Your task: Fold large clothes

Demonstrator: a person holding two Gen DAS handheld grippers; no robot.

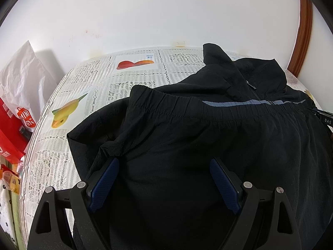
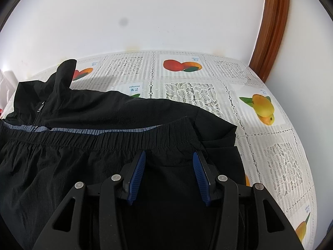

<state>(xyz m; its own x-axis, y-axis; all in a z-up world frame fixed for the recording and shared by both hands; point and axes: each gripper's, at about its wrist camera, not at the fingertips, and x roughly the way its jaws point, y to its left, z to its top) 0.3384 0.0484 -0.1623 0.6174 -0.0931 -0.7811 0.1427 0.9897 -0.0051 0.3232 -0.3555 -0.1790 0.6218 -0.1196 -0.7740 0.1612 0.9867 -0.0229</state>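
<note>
The left tool [image 1: 164,162] stands wide, its blue pads [image 1: 104,185] spread apart with nothing clamped between them, poised just above the black jacket [image 1: 187,145]. A bunched fold of cloth sits right at the tip of the left-hand pad (whether it touches cannot be told). The right tool [image 2: 169,156] is likewise spread, though less widely, gripping nothing; its fingertips [image 2: 140,162] reach to just below the jacket's gathered elastic hem [image 2: 104,139].

The jacket lies on the worktop [image 2: 270,145], folded so that the elastic hem is laid up over the chest, next to a grey-blue stripe [image 2: 116,130] that runs across the garment. Beyond the stripe are the zipper [image 2: 39,109] and the collar [image 2: 64,73], one collar point standing upright. A sleeve or side panel pokes out from under the hem at the right edge in the right wrist view.

The worktop is covered with a white lace-pattern cloth printed with mangoes [image 2: 263,108]. It is backed by a white wall [image 1: 145,16], with a brown wooden frame [image 2: 272,27] to the right. Left of the worktop, a white plastic bag [image 1: 22,77] and red packaging [image 1: 12,129] sit close together.
</note>
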